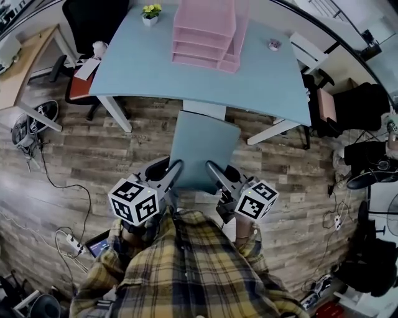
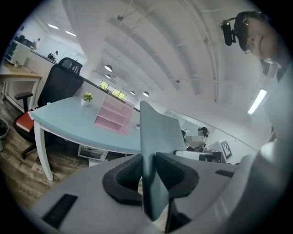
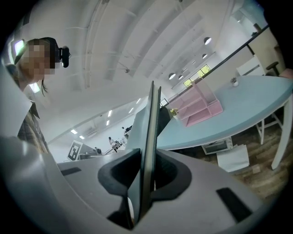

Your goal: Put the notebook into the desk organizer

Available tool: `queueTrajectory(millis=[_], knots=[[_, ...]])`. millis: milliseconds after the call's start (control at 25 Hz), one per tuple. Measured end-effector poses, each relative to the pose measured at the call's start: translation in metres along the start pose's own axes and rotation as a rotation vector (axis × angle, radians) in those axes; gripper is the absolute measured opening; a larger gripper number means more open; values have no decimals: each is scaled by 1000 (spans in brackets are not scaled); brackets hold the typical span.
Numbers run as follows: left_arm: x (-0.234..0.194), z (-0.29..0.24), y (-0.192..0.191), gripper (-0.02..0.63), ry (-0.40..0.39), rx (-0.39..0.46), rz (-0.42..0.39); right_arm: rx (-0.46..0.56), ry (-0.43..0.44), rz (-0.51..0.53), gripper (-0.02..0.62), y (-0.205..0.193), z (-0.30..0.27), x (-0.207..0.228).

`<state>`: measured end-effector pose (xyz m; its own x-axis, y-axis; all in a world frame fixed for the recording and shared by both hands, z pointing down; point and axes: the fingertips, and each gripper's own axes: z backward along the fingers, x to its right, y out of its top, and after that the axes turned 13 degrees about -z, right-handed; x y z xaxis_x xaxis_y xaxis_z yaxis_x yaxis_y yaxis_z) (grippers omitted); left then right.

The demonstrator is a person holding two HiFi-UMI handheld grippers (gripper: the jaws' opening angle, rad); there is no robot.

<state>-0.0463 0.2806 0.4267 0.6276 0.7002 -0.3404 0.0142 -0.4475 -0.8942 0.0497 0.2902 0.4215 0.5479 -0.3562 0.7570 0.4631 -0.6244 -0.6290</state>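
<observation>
A grey-blue notebook hangs in the air in front of the light blue desk, held by both grippers at its near corners. My left gripper is shut on its left edge, and the notebook rises edge-on between the dark pads. On the other side my right gripper is shut on the right edge, where the notebook shows as a thin upright slab. The pink desk organizer stands at the back middle of the desk, also seen as the organizer and organizer.
A small potted plant stands left of the organizer and a small object to its right. A black office chair is at the desk's left end. Cables and a power strip lie on the wooden floor.
</observation>
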Motion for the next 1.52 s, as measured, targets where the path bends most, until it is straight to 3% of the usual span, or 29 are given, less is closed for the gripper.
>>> queueTrajectory(millis=[280,640,1080,1520], knots=[[-65,-40,46,97,-6,-8,-15,10,-10,-6,74,54,-66,21],[-128,-61,77,97,-14,-13,-15,19,-27,-12,74,86,-130,34],[-162,-63,80,97,-13,-33,15,4,-71,-44,74,88,-163,38],[-192,-107,100,95,17,-23,28,-10,-47,-43,74,129,-193,72]])
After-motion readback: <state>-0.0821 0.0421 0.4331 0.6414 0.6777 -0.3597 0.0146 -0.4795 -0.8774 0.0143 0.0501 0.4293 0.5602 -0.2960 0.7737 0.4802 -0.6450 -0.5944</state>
